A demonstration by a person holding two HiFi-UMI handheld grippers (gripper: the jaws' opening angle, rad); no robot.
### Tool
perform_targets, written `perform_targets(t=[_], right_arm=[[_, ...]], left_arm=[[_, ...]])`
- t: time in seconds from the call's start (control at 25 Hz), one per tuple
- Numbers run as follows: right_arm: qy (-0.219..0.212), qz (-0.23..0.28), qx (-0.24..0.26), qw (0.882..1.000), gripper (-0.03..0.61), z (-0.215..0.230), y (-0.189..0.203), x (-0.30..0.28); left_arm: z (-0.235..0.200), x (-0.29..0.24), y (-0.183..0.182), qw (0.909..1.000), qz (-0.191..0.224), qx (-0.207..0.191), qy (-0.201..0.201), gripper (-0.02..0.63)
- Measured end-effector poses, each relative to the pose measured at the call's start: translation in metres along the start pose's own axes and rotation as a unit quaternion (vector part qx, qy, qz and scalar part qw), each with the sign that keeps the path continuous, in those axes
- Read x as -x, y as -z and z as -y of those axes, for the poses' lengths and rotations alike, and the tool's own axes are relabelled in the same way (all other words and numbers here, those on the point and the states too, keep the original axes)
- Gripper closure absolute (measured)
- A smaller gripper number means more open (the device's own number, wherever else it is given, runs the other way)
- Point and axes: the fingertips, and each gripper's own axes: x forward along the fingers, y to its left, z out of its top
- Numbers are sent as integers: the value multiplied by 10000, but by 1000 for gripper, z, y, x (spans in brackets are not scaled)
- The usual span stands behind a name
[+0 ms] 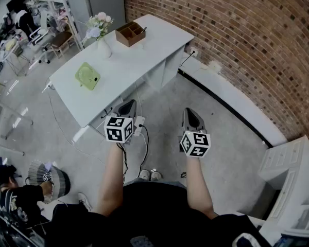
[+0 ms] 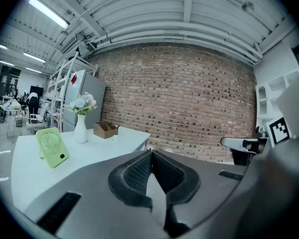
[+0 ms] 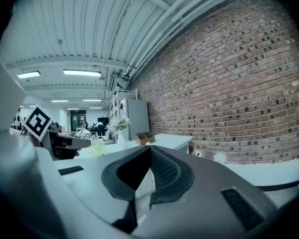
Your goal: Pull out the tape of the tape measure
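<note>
Two grey two-jaw grippers are held out over a grey concrete floor (image 1: 221, 153) by a standing person in a black top. The left gripper (image 1: 127, 105) is seen with its jaws pressed together and nothing between them, and its dark ribbed pads (image 2: 138, 172) meet at the tip. The right gripper (image 1: 191, 113) is likewise closed and empty.

Both are pointed toward a long white table (image 1: 139, 60), which is set near a red brick wall (image 1: 237, 35). Three things are stood on the table: a flat light-green desk fan (image 1: 87, 76), a white vase of pale flowers (image 1: 103, 46) and a brown wooden compartment box (image 1: 130, 34). The vase is placed between the fan and the box.

In the head view, a white power strip (image 1: 139, 121) with black cables is seen on the floor just beside the left gripper's tip. The tape measure cannot be made out in any view.
</note>
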Motion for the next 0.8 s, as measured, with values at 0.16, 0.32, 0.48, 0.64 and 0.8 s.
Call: perform_targets(t=[0.16,0.32,0.48,0.64,0.8], right_arm=[[7,-5,-32,10000,578,2,-1,1],[-6,-9,-69,10000,578,1,0,4],[20,-14,-127,9999,578,1,3,4],[71,17,-188,9998,577,1,4,2],[102,88,-259,9996,577,-3,0,-7]], left_arm=[[4,0,-1,10000,-32,-37,21,592],[6,3,2,10000,-65,-41,14,592],[5,2,6,9999,-108,-49,39,592],[2,1,10,9999,-145,-54,66,591],[-8,-3,5,9999,-124,-31,86,592]])
